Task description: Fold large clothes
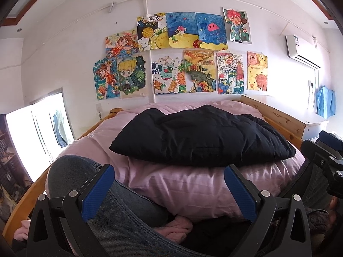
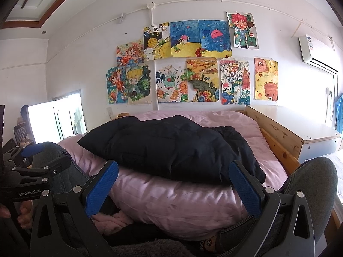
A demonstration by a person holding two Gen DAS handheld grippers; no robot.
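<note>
A black padded jacket (image 1: 201, 135) lies folded into a thick bundle on the pink quilt (image 1: 193, 188) of a bed; it also shows in the right wrist view (image 2: 171, 147). My left gripper (image 1: 169, 180) is open and empty, held back from the jacket above my knees. My right gripper (image 2: 173, 177) is open and empty, also short of the jacket's near edge. The right gripper shows at the edge of the left wrist view (image 1: 328, 160), and the left gripper in the right wrist view (image 2: 34, 167).
My knees in grey trousers (image 1: 85, 175) (image 2: 315, 177) flank the quilt. A wooden bed frame (image 2: 278, 147) runs along the right, next to a wooden cabinet (image 2: 300, 130). Drawings (image 1: 178, 55) cover the wall. A bright window (image 1: 36, 137) is on the left.
</note>
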